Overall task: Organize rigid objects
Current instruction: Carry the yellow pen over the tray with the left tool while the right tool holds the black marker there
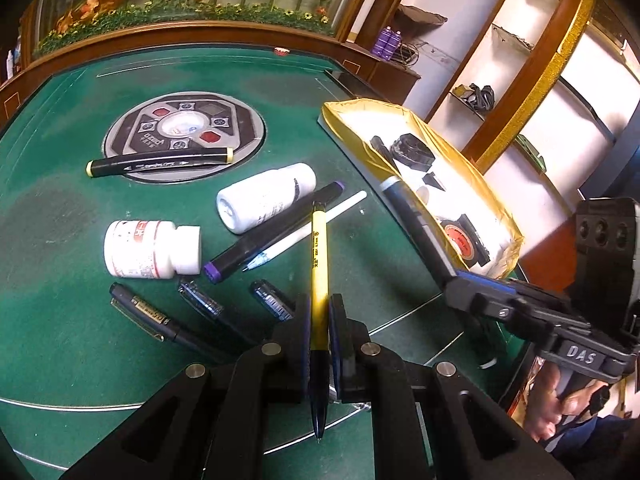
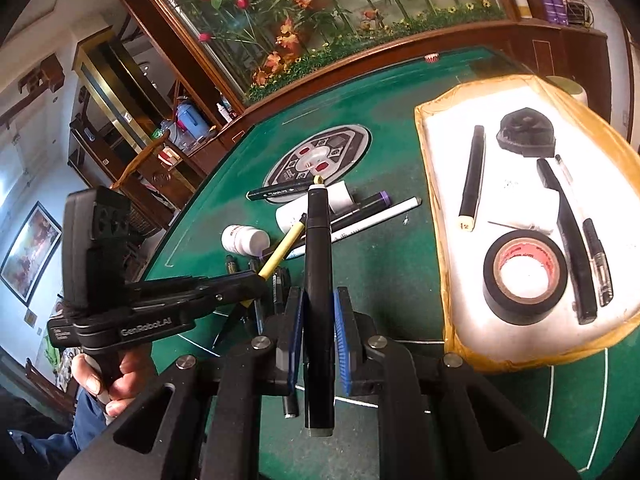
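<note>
Table felt (image 1: pixel 60 208) is dark green with thin white lines; rim is brown wood. Centre disc (image 1: pixel 184 136) is grey and black with two red squares. Left gripper (image 1: pixel 320 312) is black and holds a yellow pen (image 1: pixel 319 264) with a black lower end. Right gripper (image 2: pixel 318 320) is black with blue pads (image 2: pixel 343 336), clamped on a black marker (image 2: pixel 318 280) with a pale cap end. Tray (image 2: pixel 436 216) has a glossy yellow-tan rim and white inside. Tape roll (image 2: pixel 525 276) is black with a red-printed tan core. Two bottles are white, one (image 1: pixel 150 250) with red label print. One black marker (image 1: pixel 276 232) has purple ends, another (image 1: pixel 160 162) pale yellow ends.
</note>
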Motion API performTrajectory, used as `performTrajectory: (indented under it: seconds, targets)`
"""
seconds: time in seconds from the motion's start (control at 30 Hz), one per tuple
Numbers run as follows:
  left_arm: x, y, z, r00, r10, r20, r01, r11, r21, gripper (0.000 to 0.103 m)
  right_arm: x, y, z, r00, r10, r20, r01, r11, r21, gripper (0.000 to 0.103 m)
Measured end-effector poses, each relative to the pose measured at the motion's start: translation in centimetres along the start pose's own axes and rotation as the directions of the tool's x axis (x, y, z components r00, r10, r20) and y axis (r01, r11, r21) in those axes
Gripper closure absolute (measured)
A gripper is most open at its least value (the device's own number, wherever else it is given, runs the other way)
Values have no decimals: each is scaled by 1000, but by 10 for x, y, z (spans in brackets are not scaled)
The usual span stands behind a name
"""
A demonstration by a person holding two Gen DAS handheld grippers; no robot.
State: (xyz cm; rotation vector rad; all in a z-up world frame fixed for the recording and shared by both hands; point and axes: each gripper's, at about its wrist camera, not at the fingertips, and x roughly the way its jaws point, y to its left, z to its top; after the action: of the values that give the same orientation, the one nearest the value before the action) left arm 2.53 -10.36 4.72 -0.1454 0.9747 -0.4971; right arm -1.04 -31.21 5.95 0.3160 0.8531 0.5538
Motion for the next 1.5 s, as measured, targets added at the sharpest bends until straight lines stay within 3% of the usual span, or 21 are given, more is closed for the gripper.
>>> performTrajectory:
  seconds: [0.33,1.0,1.27,1.5]
  targets:
    - [-8,-9,1,999,-24,25,24,1000,13,95,4,-7,0,1000,-11,-7,11,1000,19,89]
    - [-33,-5,6,996,-42,80,43,999,-9,95,-8,15,3,1000,-11,11,11,1000,-25,89]
    - [-27,-41,28,994,-85,73,83,996,41,95,-43,-15,19,994,-50,99,47,998,31,89]
    - [1,-89,50,991,-129,32,126,989,81,95,-69,-56,28,982,-103,157,88,991,104,89]
